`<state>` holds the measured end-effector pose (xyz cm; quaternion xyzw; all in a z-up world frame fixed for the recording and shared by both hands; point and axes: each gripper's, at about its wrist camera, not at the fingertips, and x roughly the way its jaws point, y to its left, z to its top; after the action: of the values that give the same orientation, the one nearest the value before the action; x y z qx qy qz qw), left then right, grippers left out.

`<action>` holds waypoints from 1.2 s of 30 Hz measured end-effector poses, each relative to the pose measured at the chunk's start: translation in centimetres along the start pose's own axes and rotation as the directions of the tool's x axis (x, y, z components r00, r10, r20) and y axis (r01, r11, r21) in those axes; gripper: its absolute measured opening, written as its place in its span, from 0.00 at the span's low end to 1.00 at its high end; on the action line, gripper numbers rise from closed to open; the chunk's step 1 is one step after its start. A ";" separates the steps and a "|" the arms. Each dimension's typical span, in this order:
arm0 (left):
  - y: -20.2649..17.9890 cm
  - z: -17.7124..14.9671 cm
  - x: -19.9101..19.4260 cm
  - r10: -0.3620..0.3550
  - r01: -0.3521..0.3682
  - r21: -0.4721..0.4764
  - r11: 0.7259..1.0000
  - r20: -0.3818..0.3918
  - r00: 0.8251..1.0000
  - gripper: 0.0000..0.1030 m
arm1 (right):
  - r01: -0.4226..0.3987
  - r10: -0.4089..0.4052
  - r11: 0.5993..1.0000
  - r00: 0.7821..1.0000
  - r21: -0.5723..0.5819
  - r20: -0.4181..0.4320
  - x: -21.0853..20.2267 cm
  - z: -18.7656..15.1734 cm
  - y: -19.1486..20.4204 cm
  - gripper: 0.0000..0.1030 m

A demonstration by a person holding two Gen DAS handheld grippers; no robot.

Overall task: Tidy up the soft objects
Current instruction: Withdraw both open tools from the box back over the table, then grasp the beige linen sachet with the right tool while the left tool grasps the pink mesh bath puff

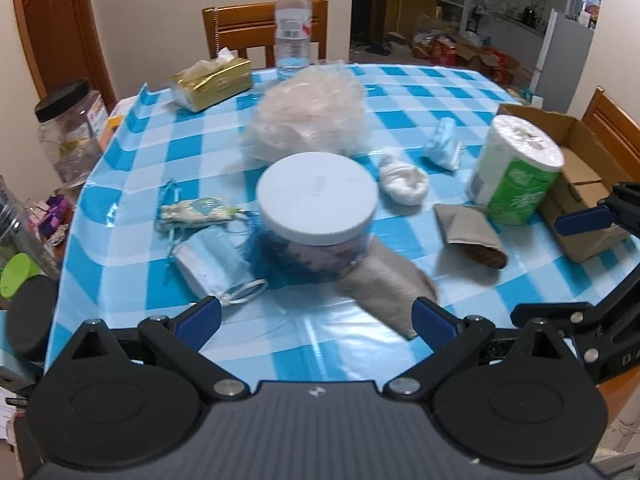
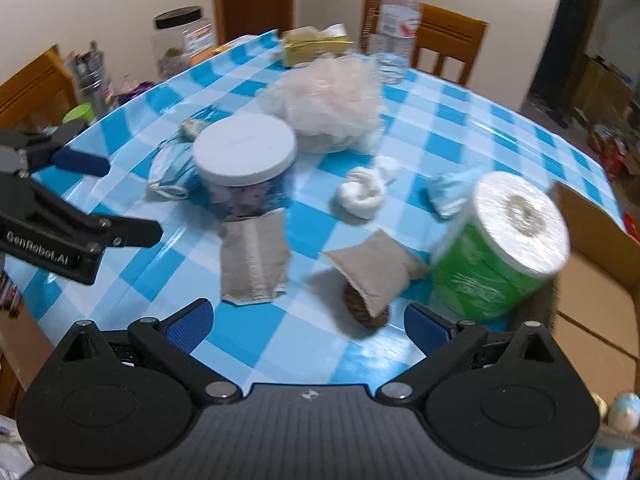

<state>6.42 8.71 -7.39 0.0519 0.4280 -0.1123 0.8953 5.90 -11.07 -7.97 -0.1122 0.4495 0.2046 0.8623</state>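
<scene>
Soft items lie on the blue checked tablecloth (image 1: 312, 344). A white mesh pouf (image 1: 310, 120) (image 2: 332, 106) sits at the back. A white sock (image 1: 404, 182) (image 2: 362, 192), a small light-blue cloth (image 1: 442, 146) (image 2: 450, 194), a blue face mask (image 1: 214, 264) (image 2: 172, 172) and two grey-brown socks (image 1: 470, 234) (image 2: 376, 274), (image 1: 390, 284) (image 2: 256, 262) lie around a white-lidded jar (image 1: 318, 204) (image 2: 244, 156). My left gripper (image 1: 318, 316) is open and empty near the front edge. My right gripper (image 2: 306, 322) is open and empty before the folded grey sock.
A green-wrapped paper roll (image 1: 516, 168) (image 2: 500, 248) stands beside an open cardboard box (image 1: 580, 184) (image 2: 596, 280) at the right. A tissue pack (image 1: 212, 82), water bottle (image 1: 293, 24), clear jar with black lid (image 1: 68, 128) and wooden chairs (image 1: 240, 28) ring the table.
</scene>
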 end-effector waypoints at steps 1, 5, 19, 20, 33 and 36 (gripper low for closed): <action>0.2 0.0 0.0 0.007 -0.007 0.003 1.000 0.000 1.000 0.98 | -0.014 0.014 1.000 1.000 -0.010 0.002 0.3 0.1 0.1 1.00; 0.8 0.2 0.1 0.034 -0.033 0.008 0.999 -0.023 0.999 0.98 | -0.050 0.050 0.998 0.999 -0.042 -0.002 1.9 0.8 0.5 1.00; 2.9 4.5 2.3 0.042 -0.039 0.038 0.999 -0.080 0.996 0.98 | -0.141 0.143 0.977 0.990 -0.161 0.002 9.2 3.5 2.8 0.99; 3.0 5.0 2.5 0.040 -0.037 0.040 0.998 -0.080 0.996 0.98 | -0.145 0.147 0.976 0.989 -0.161 -0.002 9.7 3.5 2.9 0.98; 2.6 12.5 6.4 0.004 -0.001 0.130 0.992 -0.020 1.000 0.98 | -0.148 0.145 0.970 0.989 -0.193 -0.030 12.4 3.6 2.9 0.94; 2.4 14.4 8.0 -0.025 0.027 0.145 0.989 -0.014 1.000 0.98 | -0.153 0.148 0.968 0.988 -0.198 -0.038 12.6 3.6 2.9 0.99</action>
<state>22.75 7.02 -4.55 0.1121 0.4248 -0.1545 0.8850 13.65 -4.00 -16.30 -0.1661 0.4435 0.3123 0.8235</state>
